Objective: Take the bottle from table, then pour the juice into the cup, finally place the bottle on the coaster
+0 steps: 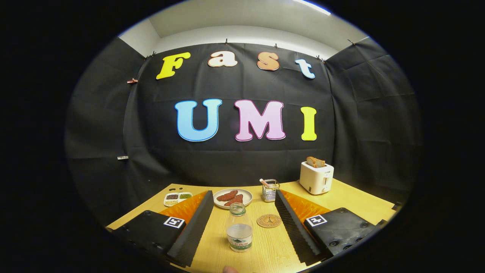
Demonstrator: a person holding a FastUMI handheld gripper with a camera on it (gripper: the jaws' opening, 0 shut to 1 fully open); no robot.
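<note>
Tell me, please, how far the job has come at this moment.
Nothing looks done yet. The bottle stands uncapped on the table between the open gripper jaws, not gripped. The coaster beside it is bare. Grasping, pouring and placing all remain.

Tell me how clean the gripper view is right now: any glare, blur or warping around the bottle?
Gripper view: strong fisheye bend curves the wooden table edge; the small clear plastic bottle with a green label is sharp, uncapped, standing between the open fingers of the hand-held gripper; soft sheen on the tabletop, no harsh glare; the round brown cork coaster beside it is crisp; a bright ceiling strip light glows overhead.
</note>
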